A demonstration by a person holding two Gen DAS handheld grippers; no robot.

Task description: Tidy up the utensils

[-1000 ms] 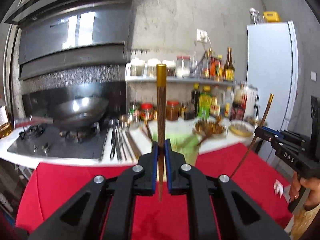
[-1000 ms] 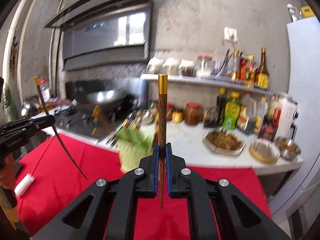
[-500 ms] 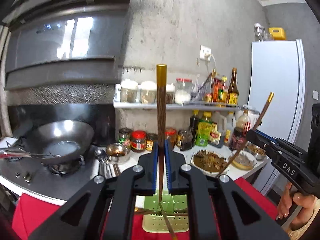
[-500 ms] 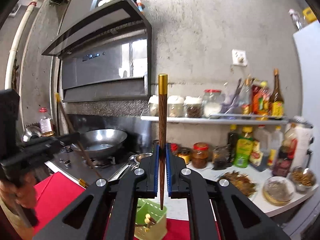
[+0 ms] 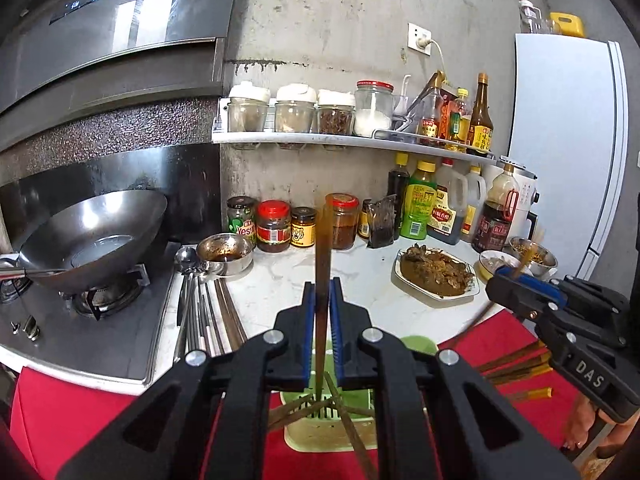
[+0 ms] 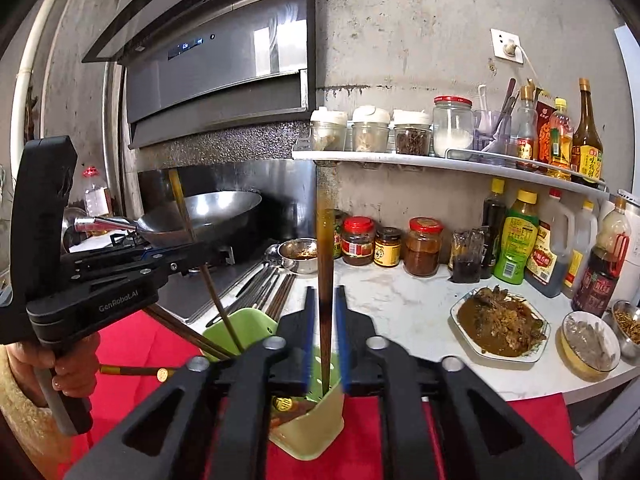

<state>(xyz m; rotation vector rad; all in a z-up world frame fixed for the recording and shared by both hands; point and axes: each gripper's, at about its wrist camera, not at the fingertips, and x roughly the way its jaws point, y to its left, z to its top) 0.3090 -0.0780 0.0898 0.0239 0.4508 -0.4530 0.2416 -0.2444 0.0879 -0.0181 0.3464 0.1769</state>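
From the left wrist, the left gripper (image 5: 322, 336) pinches an upright chopstick (image 5: 322, 264) above the green holder (image 5: 332, 428) on the red cloth (image 5: 496, 344); only here do loose chopsticks (image 5: 516, 368) show beside the right gripper (image 5: 506, 280). From the right wrist, that gripper's jaws have just been opening, pads clear of its blurred chopstick (image 6: 325, 280), whose tip sits in the holder.
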